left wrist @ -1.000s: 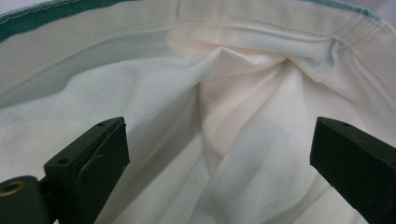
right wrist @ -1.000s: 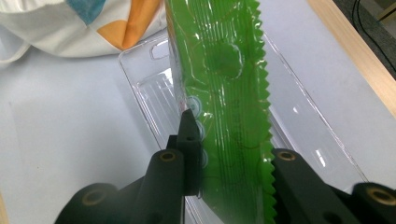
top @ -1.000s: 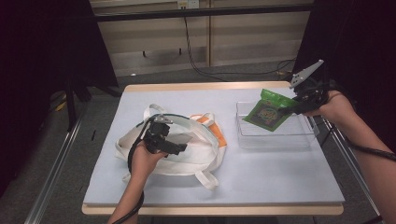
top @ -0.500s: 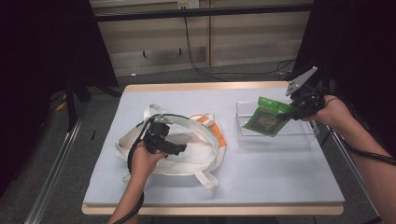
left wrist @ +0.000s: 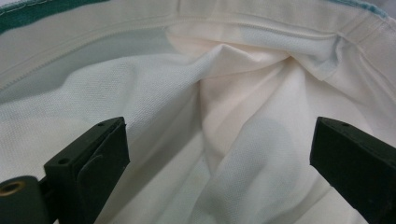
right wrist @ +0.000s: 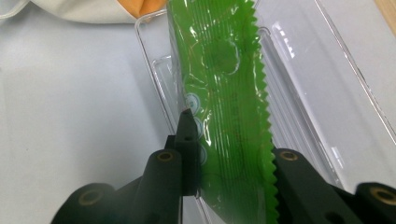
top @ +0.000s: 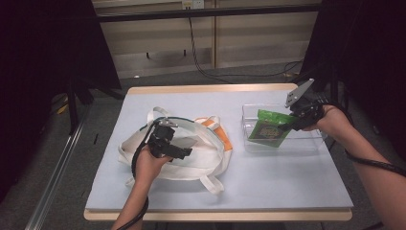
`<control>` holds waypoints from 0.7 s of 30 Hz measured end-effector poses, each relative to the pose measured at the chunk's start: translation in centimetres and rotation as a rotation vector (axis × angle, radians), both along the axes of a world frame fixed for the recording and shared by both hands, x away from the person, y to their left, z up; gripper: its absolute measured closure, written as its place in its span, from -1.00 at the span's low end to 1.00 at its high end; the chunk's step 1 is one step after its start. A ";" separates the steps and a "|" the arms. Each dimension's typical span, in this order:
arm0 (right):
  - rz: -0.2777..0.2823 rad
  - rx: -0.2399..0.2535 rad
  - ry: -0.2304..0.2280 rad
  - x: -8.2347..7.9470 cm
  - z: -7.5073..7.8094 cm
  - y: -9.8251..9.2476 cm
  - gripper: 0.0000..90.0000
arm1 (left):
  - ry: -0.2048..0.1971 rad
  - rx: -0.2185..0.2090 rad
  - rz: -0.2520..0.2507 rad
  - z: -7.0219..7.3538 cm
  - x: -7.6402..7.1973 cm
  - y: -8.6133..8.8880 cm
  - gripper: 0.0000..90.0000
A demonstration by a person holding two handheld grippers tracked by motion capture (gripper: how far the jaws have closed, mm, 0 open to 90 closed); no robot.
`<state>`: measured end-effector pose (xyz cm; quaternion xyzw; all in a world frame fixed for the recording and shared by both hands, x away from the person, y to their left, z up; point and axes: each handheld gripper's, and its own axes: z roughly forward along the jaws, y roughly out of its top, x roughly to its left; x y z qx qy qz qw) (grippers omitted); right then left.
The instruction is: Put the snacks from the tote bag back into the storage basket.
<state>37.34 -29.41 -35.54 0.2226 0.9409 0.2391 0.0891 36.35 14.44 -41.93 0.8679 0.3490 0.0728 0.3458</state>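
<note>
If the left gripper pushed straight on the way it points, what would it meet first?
Most likely the white cloth lining of the tote bag: the left gripper has open jaws facing its folds. How close the cloth is, I cannot tell.

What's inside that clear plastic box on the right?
The clear plastic box holds the lower part of a green packet, gripped by the right gripper. Beside the packet its floor looks bare; what lies beneath the packet is covered.

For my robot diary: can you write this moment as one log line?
right tool: shut on green packet, over clear tray | left tool: open, inside tote bag
</note>
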 end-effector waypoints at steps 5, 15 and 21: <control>-0.003 0.019 0.016 -0.1 -0.7 0.4 0.45 | -0.001 0.008 -0.017 0.0 -0.1 -0.1 -0.90; -0.099 0.035 0.021 -0.6 -1.0 0.2 -0.30 | 0.003 0.017 -0.019 -0.2 -0.7 0.5 -0.90; -0.164 0.066 0.025 -1.2 -0.5 -0.6 -0.50 | -0.002 0.008 -0.009 0.1 -0.8 0.4 -0.90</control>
